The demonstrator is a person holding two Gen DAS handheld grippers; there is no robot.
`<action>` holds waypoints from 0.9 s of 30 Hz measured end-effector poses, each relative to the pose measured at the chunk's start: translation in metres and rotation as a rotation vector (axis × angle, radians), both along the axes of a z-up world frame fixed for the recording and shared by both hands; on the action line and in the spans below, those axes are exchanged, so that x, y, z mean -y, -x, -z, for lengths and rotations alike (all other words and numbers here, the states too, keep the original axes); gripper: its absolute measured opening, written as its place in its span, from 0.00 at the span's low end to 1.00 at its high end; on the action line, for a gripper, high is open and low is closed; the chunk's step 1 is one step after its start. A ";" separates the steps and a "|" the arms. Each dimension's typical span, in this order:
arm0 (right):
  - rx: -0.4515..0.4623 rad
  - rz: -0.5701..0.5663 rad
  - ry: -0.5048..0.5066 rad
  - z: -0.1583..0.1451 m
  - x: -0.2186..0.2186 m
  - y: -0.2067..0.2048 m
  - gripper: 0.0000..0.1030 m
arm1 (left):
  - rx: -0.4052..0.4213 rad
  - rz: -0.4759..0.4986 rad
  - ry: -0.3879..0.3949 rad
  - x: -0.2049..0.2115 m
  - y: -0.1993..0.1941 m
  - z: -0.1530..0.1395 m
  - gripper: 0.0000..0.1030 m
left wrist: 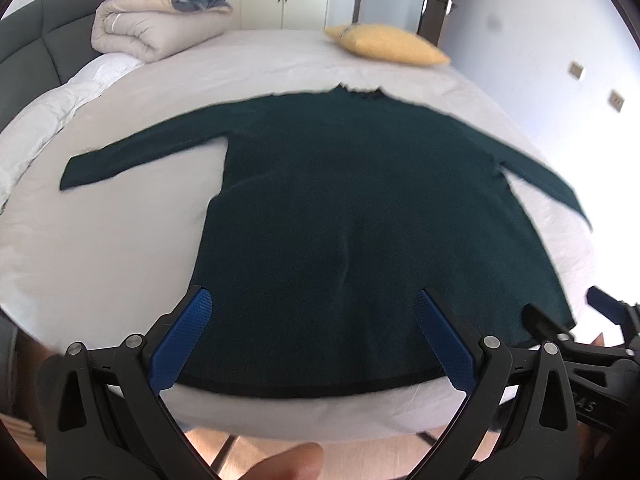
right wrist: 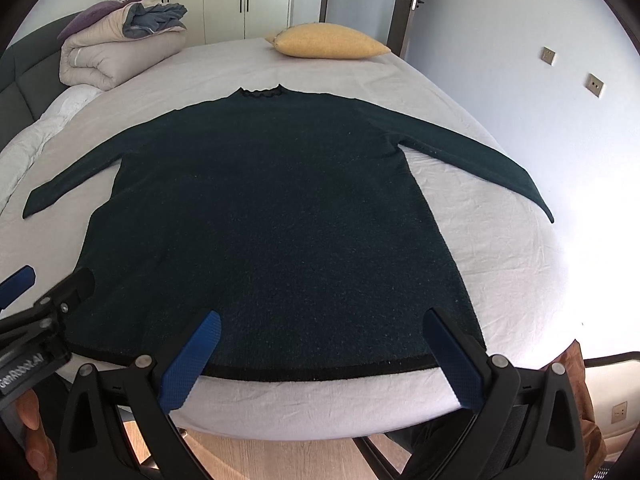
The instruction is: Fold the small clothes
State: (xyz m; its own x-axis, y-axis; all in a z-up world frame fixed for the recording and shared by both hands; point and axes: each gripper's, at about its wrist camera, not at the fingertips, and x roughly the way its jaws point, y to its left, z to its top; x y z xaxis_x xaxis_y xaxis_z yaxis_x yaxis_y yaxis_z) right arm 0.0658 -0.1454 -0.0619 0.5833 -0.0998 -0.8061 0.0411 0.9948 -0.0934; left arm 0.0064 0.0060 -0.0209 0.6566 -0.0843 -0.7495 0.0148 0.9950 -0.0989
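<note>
A dark green long-sleeved sweater [right wrist: 276,216] lies flat on the bed [right wrist: 480,264], sleeves spread, hem nearest. Left tongs [left wrist: 312,336] and right tongs [right wrist: 320,356] hover released over the hem. Best to pinch a sleeve cuff and shoulder together, then carry them across the body smoothly.

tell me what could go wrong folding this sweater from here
Both tools, left and right, hang open over the hem of the dark green sweater, gripping nothing. A shallow pinch could catch only the top layer. The hem lies near the bed edge, so a pull toward the person may drag it off. The spread sleeves may trail and bunch.
</note>
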 end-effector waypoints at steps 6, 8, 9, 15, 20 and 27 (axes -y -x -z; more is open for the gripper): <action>0.002 -0.010 -0.004 -0.002 -0.002 -0.020 1.00 | 0.046 0.018 0.023 -0.025 -0.011 -0.005 1.00; 0.004 -0.019 -0.003 -0.003 -0.006 -0.028 1.00 | 0.021 0.019 0.094 -0.047 -0.024 -0.004 1.00; 0.007 -0.028 0.001 -0.005 -0.009 -0.033 1.00 | 0.010 0.016 0.143 -0.059 -0.028 -0.003 1.00; 0.021 -0.080 0.010 -0.010 -0.029 -0.058 1.00 | 0.051 -0.043 0.419 -0.145 -0.065 -0.011 1.00; 0.035 -0.120 0.003 -0.015 -0.045 -0.080 1.00 | 0.051 -0.181 0.583 -0.223 -0.089 0.000 1.00; 0.013 -0.192 -0.024 -0.006 -0.074 -0.112 1.00 | 0.105 -0.427 0.888 -0.361 -0.117 0.046 1.00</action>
